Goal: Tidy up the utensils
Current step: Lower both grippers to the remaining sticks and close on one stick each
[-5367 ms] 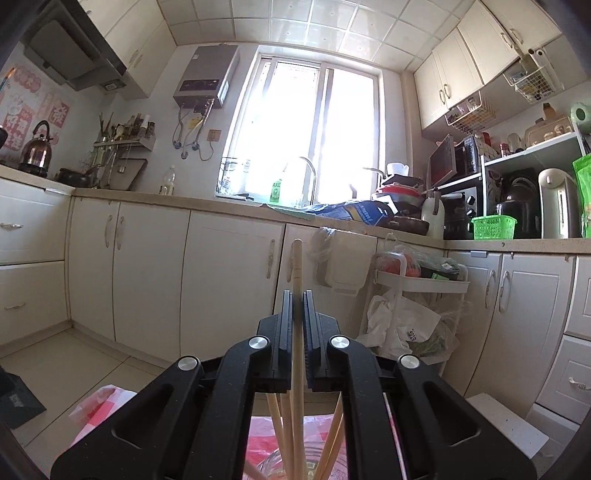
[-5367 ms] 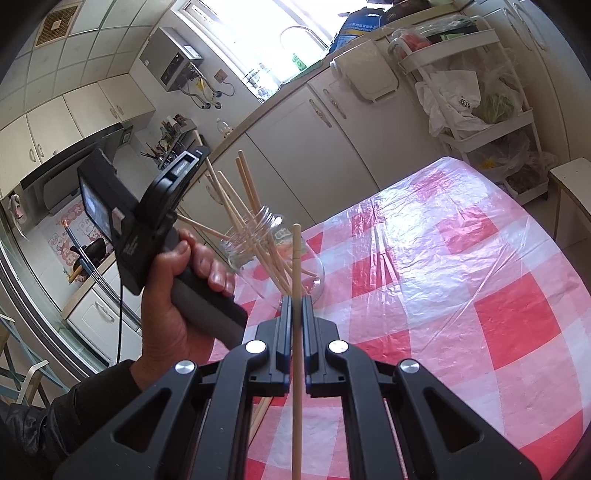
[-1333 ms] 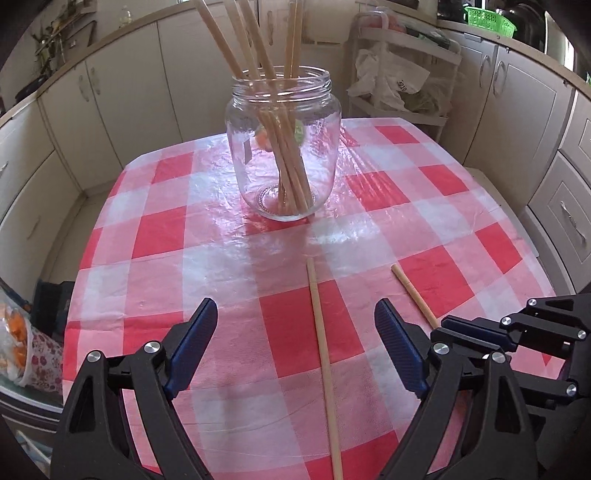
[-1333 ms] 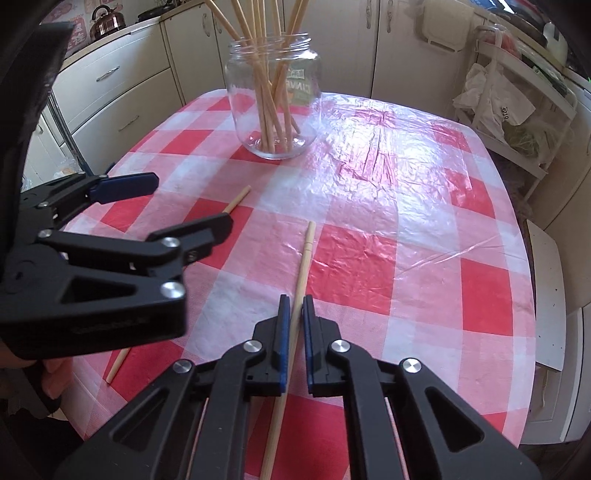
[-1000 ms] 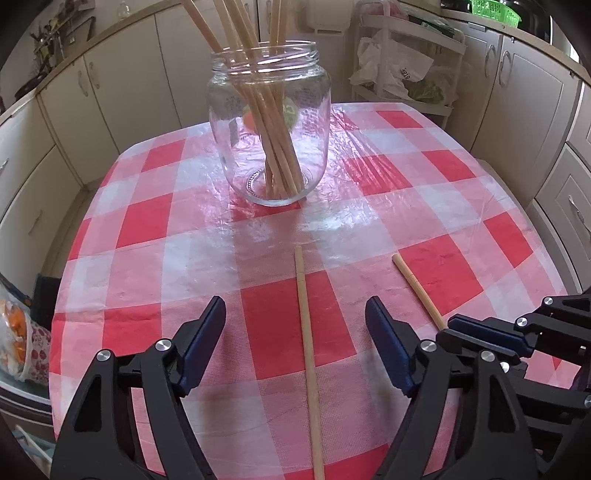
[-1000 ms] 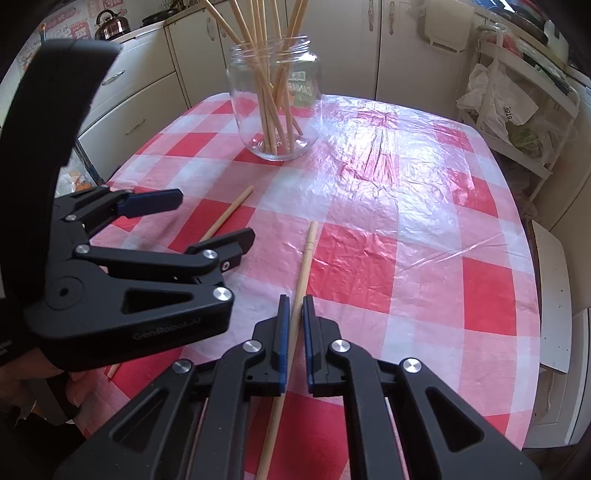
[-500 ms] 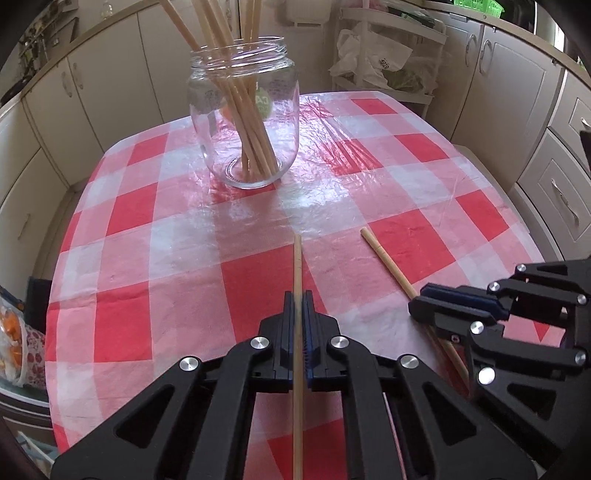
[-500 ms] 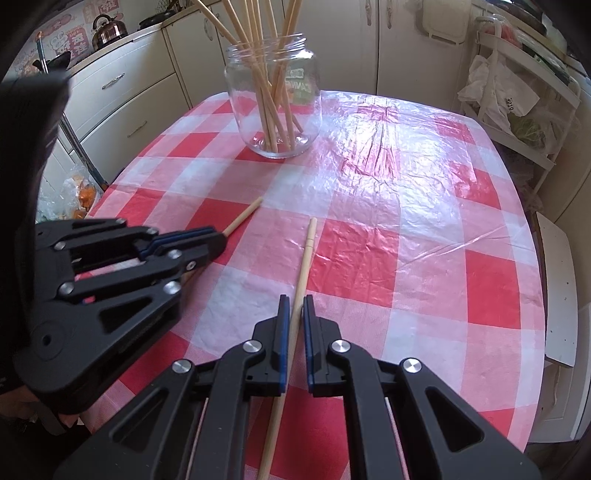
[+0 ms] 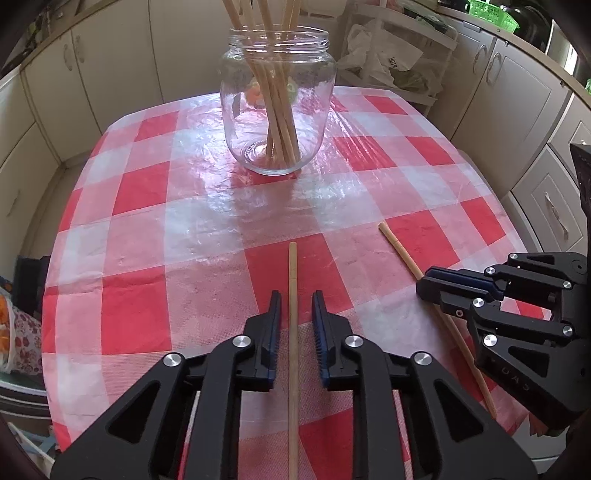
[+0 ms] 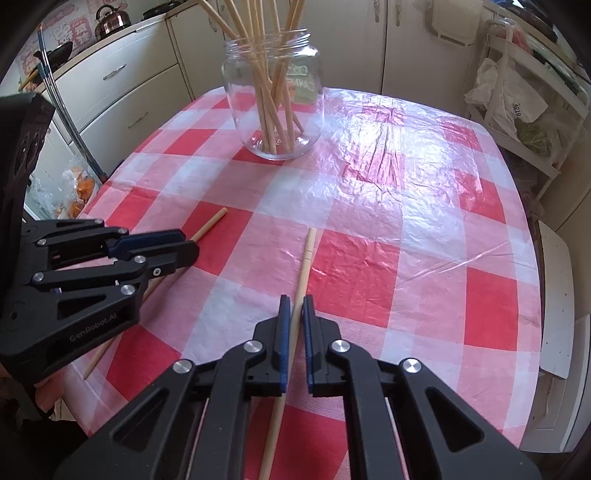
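Observation:
A glass jar (image 9: 277, 122) holding several wooden chopsticks stands at the far side of the red-checked tablecloth (image 9: 184, 221). One chopstick (image 9: 292, 273) lies flat on the cloth between the jaws of my left gripper (image 9: 294, 295). Those jaws are opening, and a gap shows on each side of the stick. The right gripper (image 9: 424, 286) sits to the right of it. In the right wrist view, my right gripper (image 10: 295, 299) is shut on a second chopstick (image 10: 306, 254) that rests on the cloth. The left gripper (image 10: 190, 245) is at the left over its chopstick (image 10: 212, 221), and the jar (image 10: 273, 110) stands beyond.
Cream cabinets (image 9: 110, 66) ring the table. A white rack with plastic bags (image 10: 517, 110) stands at the right. A kettle (image 10: 110, 16) sits on the back-left counter. The table's edge (image 10: 535, 258) falls off to the right.
A second ago my left jaws stood wide open over the chopstick, then they shut on it. Now they have parted slightly. The right gripper has stayed on its chopstick.

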`<action>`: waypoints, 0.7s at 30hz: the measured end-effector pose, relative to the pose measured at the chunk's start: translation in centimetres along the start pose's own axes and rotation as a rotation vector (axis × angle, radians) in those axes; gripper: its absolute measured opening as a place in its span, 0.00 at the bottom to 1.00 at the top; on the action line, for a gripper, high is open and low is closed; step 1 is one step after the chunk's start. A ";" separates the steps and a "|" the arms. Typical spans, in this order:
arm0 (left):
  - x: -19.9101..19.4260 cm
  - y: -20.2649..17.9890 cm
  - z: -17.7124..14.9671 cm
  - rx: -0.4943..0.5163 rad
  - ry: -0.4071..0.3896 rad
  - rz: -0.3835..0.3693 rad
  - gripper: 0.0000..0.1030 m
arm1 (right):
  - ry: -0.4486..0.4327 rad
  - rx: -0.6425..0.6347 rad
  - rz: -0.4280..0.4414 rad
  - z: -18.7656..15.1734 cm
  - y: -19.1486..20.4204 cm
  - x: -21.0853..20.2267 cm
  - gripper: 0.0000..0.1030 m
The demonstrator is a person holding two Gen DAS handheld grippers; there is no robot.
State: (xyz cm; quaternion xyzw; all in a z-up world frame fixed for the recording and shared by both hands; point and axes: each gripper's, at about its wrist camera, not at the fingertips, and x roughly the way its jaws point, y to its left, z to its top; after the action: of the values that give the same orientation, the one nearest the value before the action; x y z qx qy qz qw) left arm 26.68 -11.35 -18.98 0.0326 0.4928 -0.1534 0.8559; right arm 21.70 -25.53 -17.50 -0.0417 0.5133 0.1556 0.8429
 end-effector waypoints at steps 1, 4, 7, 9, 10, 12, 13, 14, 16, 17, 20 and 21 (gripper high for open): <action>0.0 0.0 0.1 0.000 0.000 0.004 0.23 | 0.004 -0.002 -0.001 0.1 0.1 0.0 0.08; 0.2 -0.1 0.2 0.004 -0.004 0.010 0.25 | 0.011 -0.004 -0.003 0.3 0.1 0.3 0.08; 0.2 -0.2 0.2 0.009 -0.010 0.015 0.25 | 0.011 -0.016 -0.008 0.4 0.2 0.4 0.08; 0.2 -0.2 0.2 0.011 -0.012 0.017 0.25 | 0.008 -0.019 -0.008 0.4 0.3 0.4 0.08; 0.2 -0.2 0.2 0.011 -0.013 0.018 0.25 | 0.006 -0.020 -0.009 0.3 0.3 0.4 0.08; 0.2 -0.3 0.2 0.013 -0.016 0.019 0.25 | 0.004 -0.016 -0.008 0.3 0.3 0.4 0.08; 0.2 -0.3 0.2 0.013 -0.017 0.020 0.25 | 0.004 -0.014 -0.008 0.3 0.3 0.4 0.08; 0.2 -0.3 0.2 0.015 -0.018 0.021 0.26 | 0.007 -0.012 -0.004 0.3 0.3 0.4 0.07; 0.2 -0.5 0.1 0.020 -0.019 0.025 0.27 | 0.014 -0.014 0.006 0.4 0.4 0.3 0.07; 0.1 -0.5 0.1 0.022 -0.020 0.024 0.28 | 0.018 -0.018 0.001 0.5 0.5 0.3 0.07; 0.1 -0.8 0.0 0.032 -0.026 0.032 0.30 | 0.023 -0.015 0.001 0.6 0.5 0.4 0.10; 0.1 -0.9 -0.1 0.034 -0.029 0.035 0.30 | 0.023 -0.018 0.000 0.6 0.6 0.4 0.10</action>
State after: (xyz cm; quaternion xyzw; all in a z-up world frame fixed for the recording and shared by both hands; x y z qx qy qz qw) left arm 26.40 -12.20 -19.06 0.0538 0.4768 -0.1471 0.8649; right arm 22.22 -24.75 -17.50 -0.0513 0.5214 0.1598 0.8366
